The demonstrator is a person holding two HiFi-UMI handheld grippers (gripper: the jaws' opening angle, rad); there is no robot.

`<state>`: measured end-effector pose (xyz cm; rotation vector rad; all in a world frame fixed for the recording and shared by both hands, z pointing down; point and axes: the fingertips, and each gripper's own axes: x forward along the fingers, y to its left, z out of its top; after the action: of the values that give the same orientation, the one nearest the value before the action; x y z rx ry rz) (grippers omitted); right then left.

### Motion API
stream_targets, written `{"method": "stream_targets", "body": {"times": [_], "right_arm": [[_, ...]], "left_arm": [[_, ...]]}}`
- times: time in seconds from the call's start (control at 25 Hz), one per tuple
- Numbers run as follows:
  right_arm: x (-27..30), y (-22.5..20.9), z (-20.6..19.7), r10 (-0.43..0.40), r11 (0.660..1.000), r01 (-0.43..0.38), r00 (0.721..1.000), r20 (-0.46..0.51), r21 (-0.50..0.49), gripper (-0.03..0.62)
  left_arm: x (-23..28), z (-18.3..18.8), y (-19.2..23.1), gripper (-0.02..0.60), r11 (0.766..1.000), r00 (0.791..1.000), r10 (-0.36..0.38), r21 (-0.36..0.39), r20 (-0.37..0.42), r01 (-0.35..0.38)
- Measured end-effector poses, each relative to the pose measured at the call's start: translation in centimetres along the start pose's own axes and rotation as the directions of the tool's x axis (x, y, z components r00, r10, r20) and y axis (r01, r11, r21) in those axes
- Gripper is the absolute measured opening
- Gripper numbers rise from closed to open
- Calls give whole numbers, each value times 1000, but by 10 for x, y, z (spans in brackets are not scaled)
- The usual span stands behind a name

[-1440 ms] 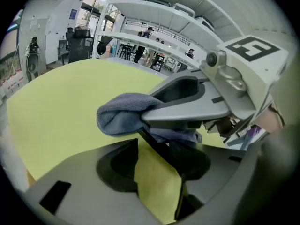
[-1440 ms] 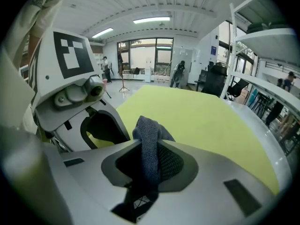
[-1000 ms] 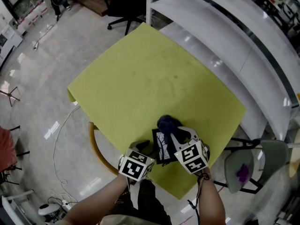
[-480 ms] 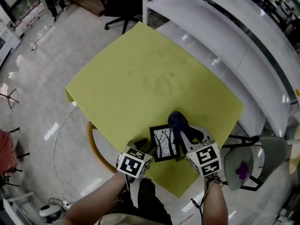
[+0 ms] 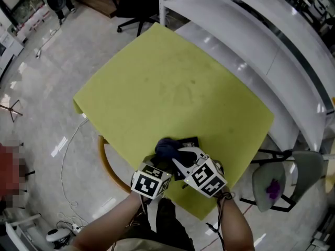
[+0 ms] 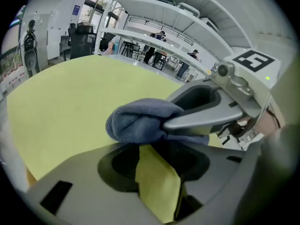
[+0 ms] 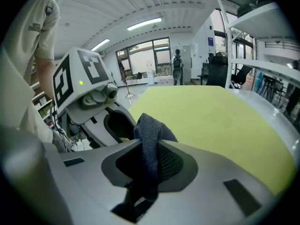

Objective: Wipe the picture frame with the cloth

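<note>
On the yellow-green table [image 5: 172,82], near its front edge, stands a black picture frame [image 5: 189,141]; only its far corner shows. A dark blue cloth [image 5: 165,147] is bunched over the frame's left part, with my right gripper [image 5: 178,153] shut on it. In the right gripper view the cloth [image 7: 149,135] runs up between the jaws. My left gripper [image 5: 165,166] sits at the frame's near left edge, its jaws closed on that edge with a thin strip of table showing between them. The left gripper view shows the cloth [image 6: 138,121] right in front.
White shelving [image 5: 251,30] runs along the table's far right side. A grey chair [image 5: 282,184] stands at the right, a curved wooden chair back [image 5: 107,163] under the table's near left edge, and a black office chair [image 5: 138,7] beyond the far corner.
My right gripper swept the cloth from the frame's upper right across to its left side, and it now covers most of the picture. The left gripper stayed in place.
</note>
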<state>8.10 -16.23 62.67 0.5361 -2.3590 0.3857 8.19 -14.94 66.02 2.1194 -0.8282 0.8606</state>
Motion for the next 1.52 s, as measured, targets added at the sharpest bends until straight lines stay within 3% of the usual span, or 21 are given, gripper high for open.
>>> {"method": "stream_targets", "body": {"times": [0.24,0.36,0.52,0.6,0.72,0.8,1.0,1.16,1.28,1.52], "right_arm": [[-8,-22,-20,-85,996,87,995,-53,26,78],[-22,-35,-27,-137,988,141,989,-57,66,78],[-40,-48,-38,-207,972,212,977,-60,105,78],[-52,-59,-48,-257,956,266,963,-85,123,78],[-75,-78,-62,-357,918,378,919,-169,120,78],[-92,-81,-50,-390,906,408,907,-158,111,78],[-91,-45,18,-254,963,249,967,35,103,78],[-58,-4,17,-140,983,139,990,3,122,78],[-37,21,-8,-87,975,95,995,-45,202,78],[-30,25,-21,-80,908,55,996,41,415,78]], "left_arm": [[1,-1,-2,190,1000,1000,-11,-3,-2,11],[3,-2,-9,123,999,999,-30,-14,-20,30],[4,-3,-9,124,999,999,-38,-29,-27,38],[4,-2,-9,123,998,998,-49,-43,-27,48],[4,-2,-9,124,998,998,-54,-46,-32,53],[4,-2,-9,123,998,998,-51,-42,-31,50],[4,-2,-8,124,998,998,-48,-37,-32,46],[3,-2,-9,124,998,998,-58,-40,-33,57],[3,-2,-9,124,997,998,-63,-43,-26,62],[4,-2,-7,124,997,997,-69,-47,-17,68]]}}
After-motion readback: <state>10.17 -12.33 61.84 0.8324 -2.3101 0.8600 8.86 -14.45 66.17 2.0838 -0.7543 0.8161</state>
